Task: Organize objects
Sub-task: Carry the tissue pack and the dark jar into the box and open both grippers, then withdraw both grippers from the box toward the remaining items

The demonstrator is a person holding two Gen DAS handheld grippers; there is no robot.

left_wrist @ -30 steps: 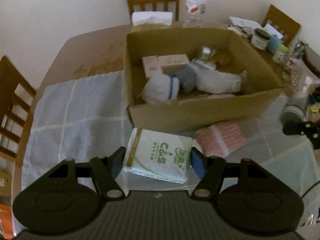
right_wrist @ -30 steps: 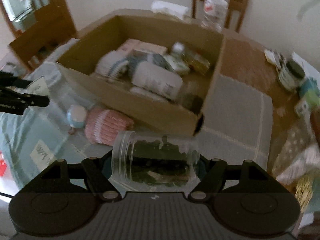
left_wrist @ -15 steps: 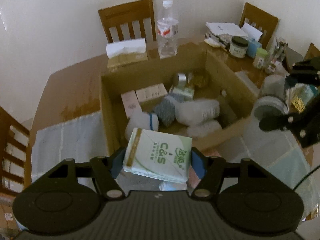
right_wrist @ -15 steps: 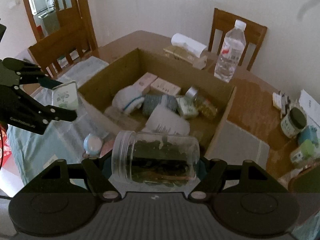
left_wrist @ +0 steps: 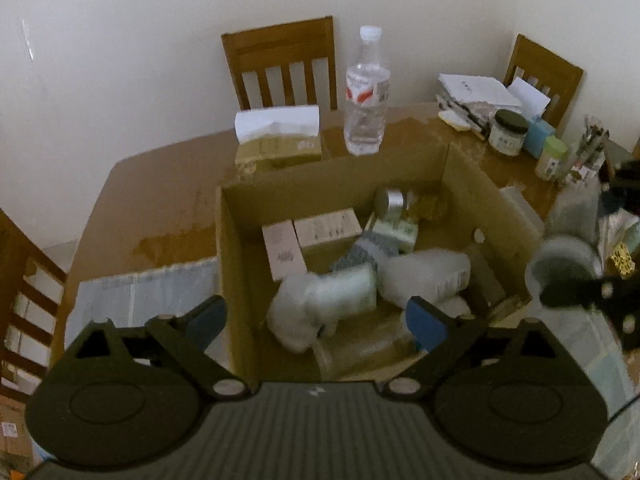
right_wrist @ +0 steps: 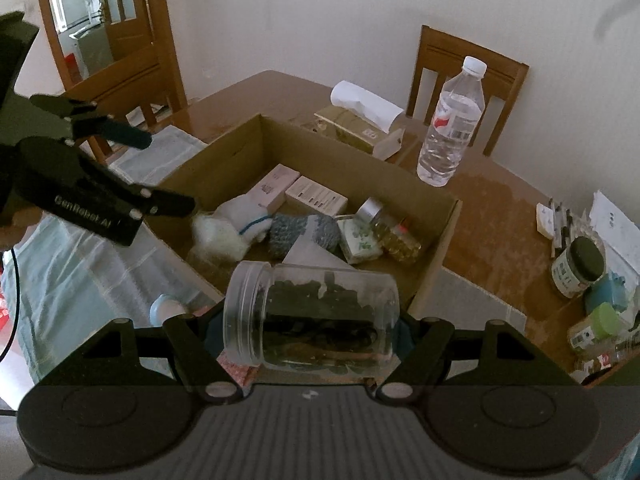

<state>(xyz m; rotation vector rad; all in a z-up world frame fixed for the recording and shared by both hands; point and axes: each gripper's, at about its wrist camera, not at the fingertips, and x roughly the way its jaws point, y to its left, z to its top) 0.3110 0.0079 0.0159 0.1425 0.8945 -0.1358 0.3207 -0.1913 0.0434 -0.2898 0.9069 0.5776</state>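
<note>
Tissue pack (left_wrist: 332, 292) newly inside box (left_wrist: 486, 184).

Left wrist view: sitting on the left gripper (left_wrist: 316, 320), looking steeply down along its fingers into the cardboard box (left_wrist: 468, 184) from close above its near wall, facing the far wall and a chair (left_wrist: 280, 60).

Right wrist view: riding the right gripper (right_wrist: 308, 328), tilting down from the box's (right_wrist: 444, 232) near right corner, a little farther back, facing a wall corner and a door (right_wrist: 100, 12).

Shared: both are taking in the box interior, water bottle (left_wrist: 366, 92) (right_wrist: 452, 120), tissue box (left_wrist: 278, 136) (right_wrist: 360, 120), tabletop (left_wrist: 152, 208) (right_wrist: 492, 220); each is catching the other gripper at its edge.
</note>
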